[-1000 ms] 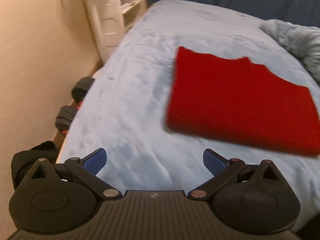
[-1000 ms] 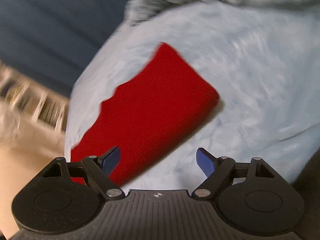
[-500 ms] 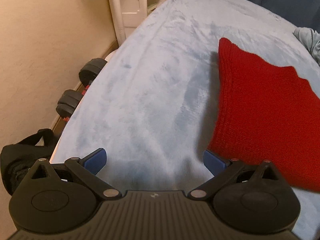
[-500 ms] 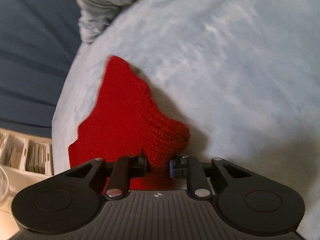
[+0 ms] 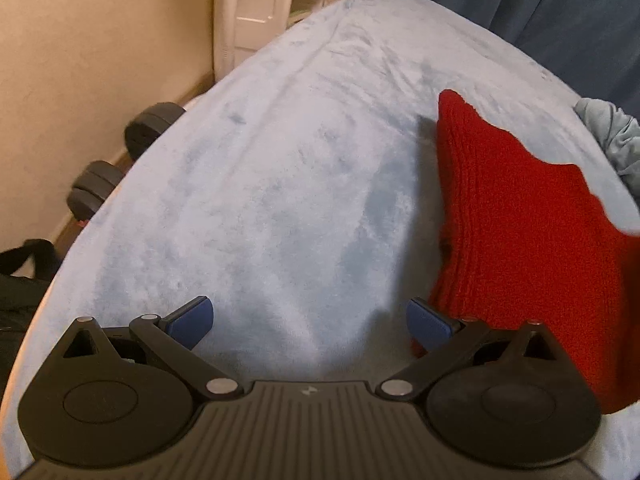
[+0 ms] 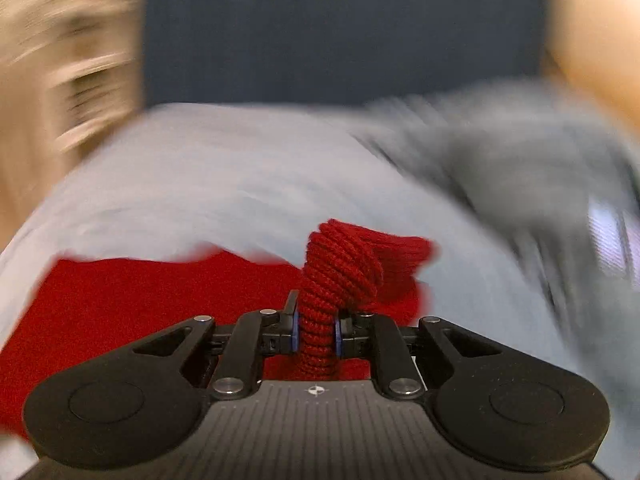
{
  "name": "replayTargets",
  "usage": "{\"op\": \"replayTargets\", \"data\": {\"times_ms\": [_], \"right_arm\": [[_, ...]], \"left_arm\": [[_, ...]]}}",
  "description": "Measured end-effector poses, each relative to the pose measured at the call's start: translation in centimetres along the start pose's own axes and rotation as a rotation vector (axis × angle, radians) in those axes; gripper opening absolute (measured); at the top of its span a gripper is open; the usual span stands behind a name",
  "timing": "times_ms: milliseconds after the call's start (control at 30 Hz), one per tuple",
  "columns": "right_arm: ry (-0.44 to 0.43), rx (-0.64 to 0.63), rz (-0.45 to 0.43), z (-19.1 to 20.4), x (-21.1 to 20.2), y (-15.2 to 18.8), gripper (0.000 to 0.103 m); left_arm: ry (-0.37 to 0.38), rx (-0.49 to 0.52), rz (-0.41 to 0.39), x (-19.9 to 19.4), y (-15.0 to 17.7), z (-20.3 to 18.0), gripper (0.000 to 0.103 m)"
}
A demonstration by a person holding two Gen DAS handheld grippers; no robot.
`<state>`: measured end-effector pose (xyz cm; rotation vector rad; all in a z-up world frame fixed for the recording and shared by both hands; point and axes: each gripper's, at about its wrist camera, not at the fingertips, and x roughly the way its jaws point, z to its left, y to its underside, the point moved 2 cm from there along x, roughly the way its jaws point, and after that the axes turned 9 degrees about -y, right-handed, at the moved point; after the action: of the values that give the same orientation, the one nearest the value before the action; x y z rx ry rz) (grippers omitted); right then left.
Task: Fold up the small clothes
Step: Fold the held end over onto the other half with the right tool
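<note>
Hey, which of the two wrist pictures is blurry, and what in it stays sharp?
Right wrist view: the blue blanket and the background smear sideways, while the right tongs and the bunched red knit garment they pinch stay crisp. Left wrist view: mostly sharp, with fisheye bending of the bed edge; the left tongs stand open.

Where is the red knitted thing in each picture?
Left wrist view: the red knit lies at the right, on the pale blue blanket.
Right wrist view: it fills the lower left, one corner bunched in the right tool.
Shared landmark: the blue blanket.
</note>
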<state>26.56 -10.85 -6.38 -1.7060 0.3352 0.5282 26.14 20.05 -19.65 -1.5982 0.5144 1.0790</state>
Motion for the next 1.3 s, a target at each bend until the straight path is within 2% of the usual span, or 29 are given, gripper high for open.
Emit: {"op": "replayTargets", "data": {"times_ms": [67,100,167,233,300,333,367,433,467,533,567,700,833,867,900,933,967,1033,1100,1200,1233,1300], "right_arm": [[-0.115,-0.226,-0.051,7.5,0.2,-0.2,0.015],[-0.193,-0.33,-0.049,11.3,0.5,0.7,0.015],[-0.321,-0.479,0.022,16.9,1.7,3.7,0.016],[-0.398,-0.552,0.133,20.3,3.0,7.1,0.017],[-0.366,-0.598,0.116,21.3,3.2,9.1,0.021],[-0.357,-0.6,0.103,21.2,3.1,9.4,0.027],[-0.363,-0.581,0.093,20.8,2.8,9.3,0.029],[-0.428,-0.532,0.088,20.0,1.8,8.7,0.038],[-0.485,-0.5,0.096,19.4,1.1,8.5,0.04],[-0.573,-0.464,0.1,19.2,-0.1,8.5,0.054],[-0.594,-0.468,0.1,19.1,-0.3,8.8,0.055],[-0.608,-0.479,0.128,19.0,-0.1,9.8,0.056],[-0.628,-0.433,0.138,18.5,0.3,9.4,0.056],[-0.63,-0.427,0.145,18.4,0.2,9.2,0.056],[-0.636,-0.419,0.16,18.2,0.2,8.8,0.056],[-0.644,-0.41,0.185,18.0,-0.1,8.6,0.053],[-0.64,-0.399,0.212,17.7,-0.6,8.5,0.053],[-0.577,-0.382,0.237,16.4,-2.0,8.4,0.053],[-0.489,-0.35,0.219,14.5,-3.3,8.0,0.053],[-0.331,-0.263,0.169,11.3,-3.7,7.5,0.049],[-0.28,-0.227,0.183,10.5,-3.0,7.3,0.045],[-0.23,-0.16,0.228,9.3,-1.1,7.7,0.047]], "left_arm": [[-0.002,-0.002,0.006,0.2,-0.2,0.4,0.103],[-0.006,-0.007,0.008,0.3,-0.4,0.7,0.103],[-0.005,-0.032,0.015,0.6,-0.8,1.7,0.103],[0.0,-0.066,0.025,0.8,-1.0,2.7,0.103],[0.01,-0.08,0.034,0.9,-1.2,3.1,0.103],[0.016,-0.084,0.035,0.8,-1.3,3.1,0.103],[0.024,-0.085,0.032,0.7,-1.3,3.1,0.103],[0.051,-0.081,0.024,0.3,-1.4,2.8,0.103],[0.063,-0.077,0.021,0.1,-1.5,2.7,0.103],[0.078,-0.074,0.003,-0.3,-1.5,2.5,0.103],[0.086,-0.077,-0.014,-0.7,-1.6,2.5,0.103],[0.157,-0.089,-0.098,-2.6,-1.9,2.3,0.103],[0.208,-0.001,-0.128,-3.1,-1.5,0.1,0.103],[0.2,0.044,-0.124,-2.8,-1.2,-0.9,0.103],[0.159,0.09,-0.121,-2.4,-0.8,-1.8,0.103],[0.083,0.126,-0.124,-1.8,-0.6,-2.5,0.103],[0.047,0.146,-0.125,-1.4,-0.3,-2.8,0.103],[0.068,0.107,-0.1,-1.2,-0.4,-2.1,0.103],[0.085,0.059,-0.071,-1.4,-0.3,-1.2,0.103],[0.036,0.041,-0.071,-2.8,0.0,-0.7,0.103],[0.015,0.045,-0.067,-3.5,-0.2,-0.7,0.103],[-0.004,0.075,-0.069,-5.1,-0.5,-0.9,0.103]]}}
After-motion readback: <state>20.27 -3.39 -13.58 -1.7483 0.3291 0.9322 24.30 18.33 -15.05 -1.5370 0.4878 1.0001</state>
